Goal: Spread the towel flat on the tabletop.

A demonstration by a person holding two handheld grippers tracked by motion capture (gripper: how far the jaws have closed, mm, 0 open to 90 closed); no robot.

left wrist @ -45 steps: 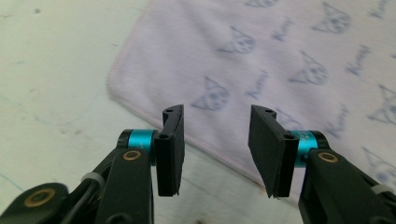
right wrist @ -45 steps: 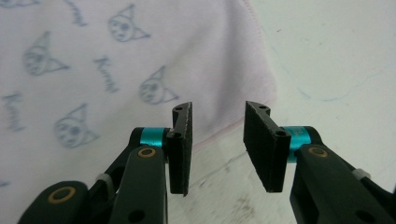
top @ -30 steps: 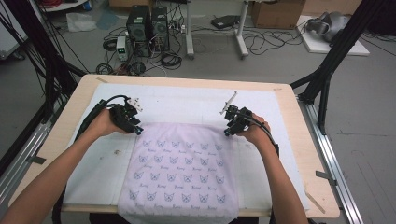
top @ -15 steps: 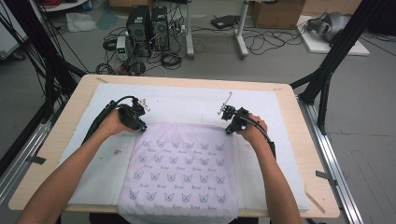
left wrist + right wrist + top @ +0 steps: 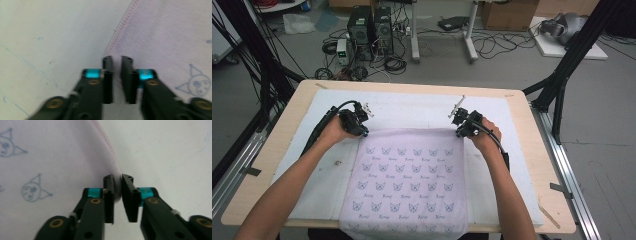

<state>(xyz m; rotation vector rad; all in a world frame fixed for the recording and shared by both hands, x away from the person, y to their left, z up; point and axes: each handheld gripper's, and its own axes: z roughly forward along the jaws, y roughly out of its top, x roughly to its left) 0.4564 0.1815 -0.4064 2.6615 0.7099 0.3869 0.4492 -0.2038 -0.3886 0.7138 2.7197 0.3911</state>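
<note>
Cloth's [image 5: 404,175] far corners at both claws' tips

Both forearms are bare, no sleeves. Each tool, left tool [image 5: 361,121] at centre left and right tool [image 5: 460,123] at centre right, is black with a trailing black cable. Close up, its arms carry brass screws and turquoise bands behind flat black pads [image 5: 107,75].
</note>
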